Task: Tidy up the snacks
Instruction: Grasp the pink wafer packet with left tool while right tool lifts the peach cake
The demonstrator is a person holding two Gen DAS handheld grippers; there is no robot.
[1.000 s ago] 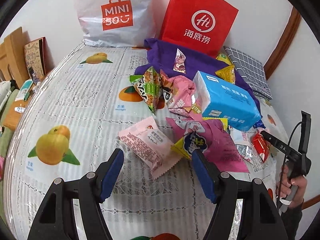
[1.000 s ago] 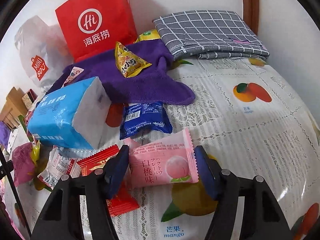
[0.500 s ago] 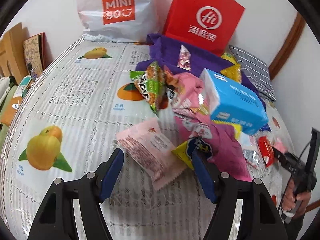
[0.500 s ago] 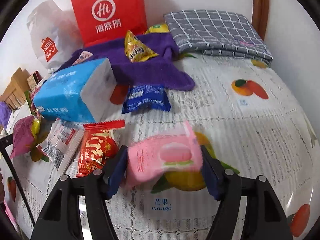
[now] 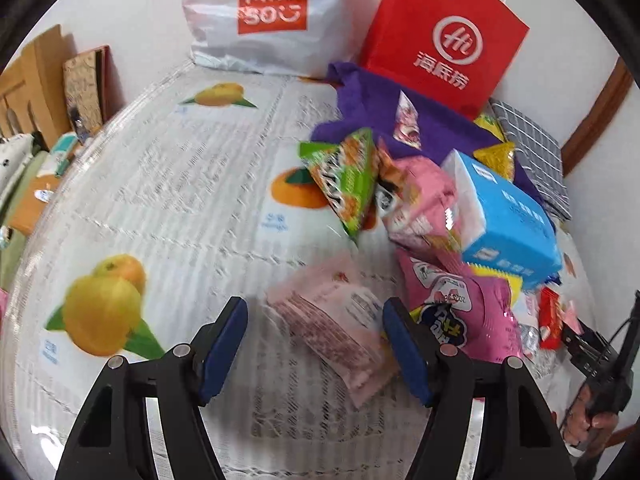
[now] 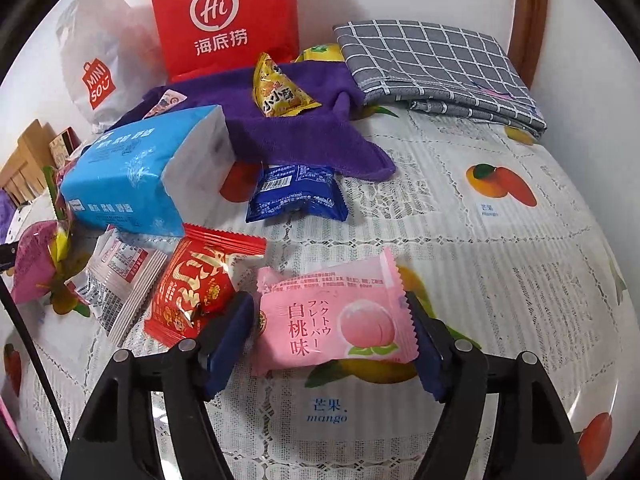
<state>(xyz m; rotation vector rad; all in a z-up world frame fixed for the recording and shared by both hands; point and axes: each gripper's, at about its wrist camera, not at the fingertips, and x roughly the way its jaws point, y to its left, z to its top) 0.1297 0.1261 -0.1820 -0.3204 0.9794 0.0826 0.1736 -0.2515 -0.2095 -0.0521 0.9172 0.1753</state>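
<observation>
A pale pink packet lies flat on the fruit-print tablecloth. My left gripper is open around it; the packet's right end is close to the right finger, with a gap on the left. In the right wrist view a pink peach packet rests on the cloth between the fingers of my right gripper. Those jaws are opening and a small gap shows at the left pad. A red packet lies just left of it.
A blue tissue pack, dark blue packet, white packet, green packet and magenta packet crowd the middle. Behind are a purple cloth, red paper bag, white bag and grey checked cloth.
My right gripper has widened and let go of the peach packet, which now lies on the cloth. My left gripper has come down and forward, so the pale pink packet sits deeper between its fingers.
</observation>
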